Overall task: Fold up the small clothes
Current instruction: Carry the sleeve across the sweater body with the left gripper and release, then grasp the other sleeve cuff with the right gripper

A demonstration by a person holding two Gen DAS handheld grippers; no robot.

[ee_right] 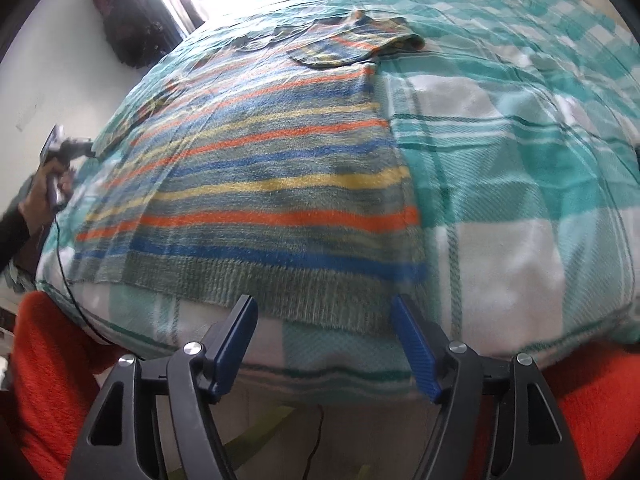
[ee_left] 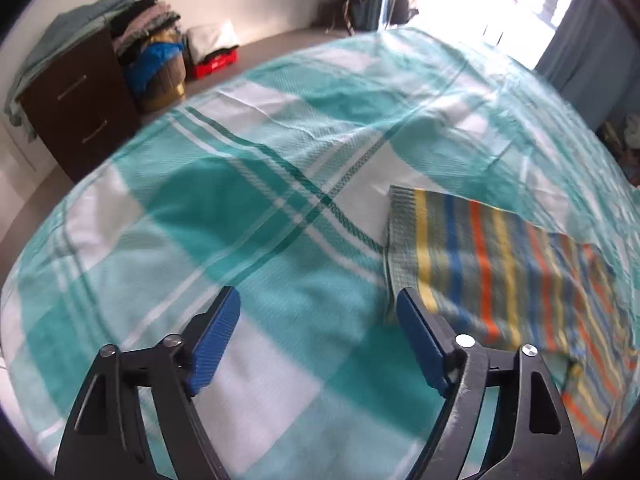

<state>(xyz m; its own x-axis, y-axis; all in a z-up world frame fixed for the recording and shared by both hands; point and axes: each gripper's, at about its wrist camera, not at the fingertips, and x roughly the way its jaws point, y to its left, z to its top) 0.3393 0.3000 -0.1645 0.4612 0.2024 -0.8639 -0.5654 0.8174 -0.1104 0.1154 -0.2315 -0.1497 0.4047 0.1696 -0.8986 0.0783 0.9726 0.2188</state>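
A small striped knit sweater (ee_right: 256,184) in green, blue, orange and yellow lies flat on the bed. Its ribbed hem is nearest the bed's front edge and one sleeve (ee_right: 352,44) is folded across the top. My right gripper (ee_right: 324,312) is open and empty, just over the hem's right part. In the left wrist view the sweater (ee_left: 500,264) lies at the right. My left gripper (ee_left: 316,304) is open and empty above the bedspread, its right finger beside the sweater's corner. The left gripper also shows at the far left of the right wrist view (ee_right: 60,152), held in a hand.
A teal and white checked bedspread (ee_left: 248,208) covers the bed. A dark drawer unit (ee_left: 76,96) with piled clothes, a basket and a red crate stand beyond the bed by the wall. A bright window (ee_left: 492,0) is behind. Red fabric (ee_right: 48,360) sits below the bed's front edge.
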